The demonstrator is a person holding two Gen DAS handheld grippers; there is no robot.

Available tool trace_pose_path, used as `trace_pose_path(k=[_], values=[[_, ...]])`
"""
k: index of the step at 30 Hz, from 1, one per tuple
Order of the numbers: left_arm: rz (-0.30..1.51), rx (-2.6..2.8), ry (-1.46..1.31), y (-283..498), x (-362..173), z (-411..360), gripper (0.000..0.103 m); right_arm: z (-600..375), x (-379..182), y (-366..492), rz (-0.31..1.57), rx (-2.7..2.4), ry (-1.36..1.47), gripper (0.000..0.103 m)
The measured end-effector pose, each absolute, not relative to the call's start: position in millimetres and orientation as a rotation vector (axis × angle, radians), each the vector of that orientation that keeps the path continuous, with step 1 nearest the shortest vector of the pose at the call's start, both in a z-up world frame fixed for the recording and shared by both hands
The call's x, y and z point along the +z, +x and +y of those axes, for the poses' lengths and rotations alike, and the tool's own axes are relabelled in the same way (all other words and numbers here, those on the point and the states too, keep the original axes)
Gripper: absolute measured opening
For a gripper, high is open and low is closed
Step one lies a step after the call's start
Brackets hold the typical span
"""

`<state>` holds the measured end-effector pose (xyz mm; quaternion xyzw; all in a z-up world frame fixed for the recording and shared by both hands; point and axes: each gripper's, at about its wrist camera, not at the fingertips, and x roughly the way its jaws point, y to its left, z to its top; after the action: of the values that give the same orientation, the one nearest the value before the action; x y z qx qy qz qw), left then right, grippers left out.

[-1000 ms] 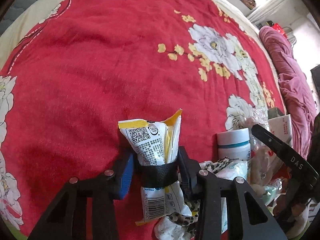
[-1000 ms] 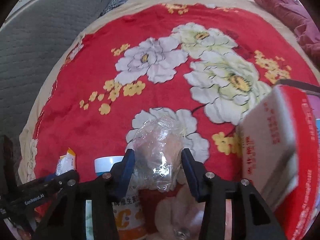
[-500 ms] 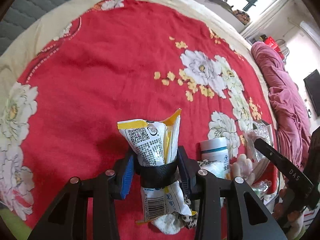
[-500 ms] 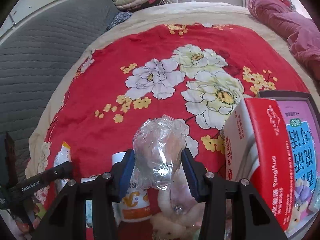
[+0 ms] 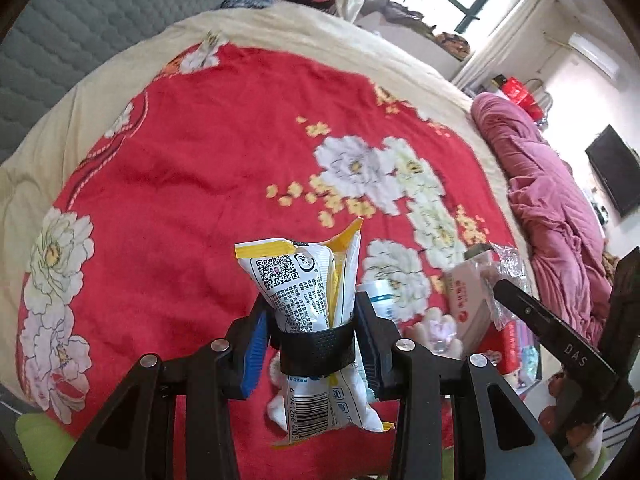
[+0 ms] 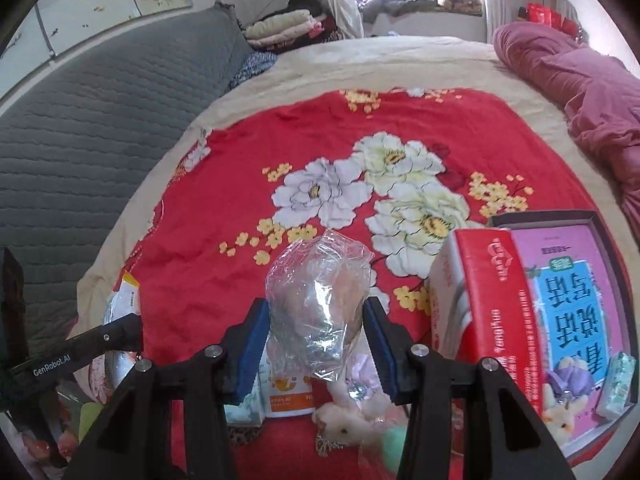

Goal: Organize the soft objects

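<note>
My left gripper (image 5: 312,336) is shut on a white and yellow snack packet (image 5: 308,280) and holds it upright above the red flowered blanket (image 5: 180,184). My right gripper (image 6: 316,332) is shut on a crumpled clear plastic bag (image 6: 316,300) with something pale inside, held above a pile of items. The packet's edge (image 6: 126,296) and the left gripper's arm (image 6: 80,352) show at the left of the right wrist view. The right gripper's arm (image 5: 560,344) and its bag (image 5: 504,264) show at the right of the left wrist view.
Below the grippers lie a white tub with an orange label (image 6: 288,392), a pale plush toy (image 6: 352,416), a leopard-print cloth (image 6: 244,436) and a red and white carton (image 6: 488,300) in a box with a pink book (image 6: 576,312). A pink quilt (image 6: 580,92) lies at the right, a grey headboard (image 6: 100,128) at the left.
Both grippers have risen and pulled back from the blanket with their loads still held; more of the bed and room shows now.
</note>
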<state>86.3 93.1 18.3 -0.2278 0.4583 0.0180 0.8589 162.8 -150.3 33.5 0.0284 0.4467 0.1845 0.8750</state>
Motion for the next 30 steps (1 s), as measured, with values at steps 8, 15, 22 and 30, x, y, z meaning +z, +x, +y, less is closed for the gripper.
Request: trace_pose_path(k=[8, 15, 22, 30], values=[[0.917, -0.021, -0.434, 82, 50, 61, 0.042, -185, 65, 141, 0.859, 0.359, 0.095, 0.048], [0.911, -0.078, -0.388, 85, 67, 23, 0.042, -224, 82, 127, 0.812, 0.308, 0.137, 0.048], [0.913, -0.147, -0.331, 91, 79, -23, 0.042, -265, 89, 116, 0.780, 0.249, 0.179, 0.048], [0.924, -0.225, -0.290, 100, 89, -74, 0.042, -319, 93, 100, 0.747, 0.176, 0.250, 0.048]])
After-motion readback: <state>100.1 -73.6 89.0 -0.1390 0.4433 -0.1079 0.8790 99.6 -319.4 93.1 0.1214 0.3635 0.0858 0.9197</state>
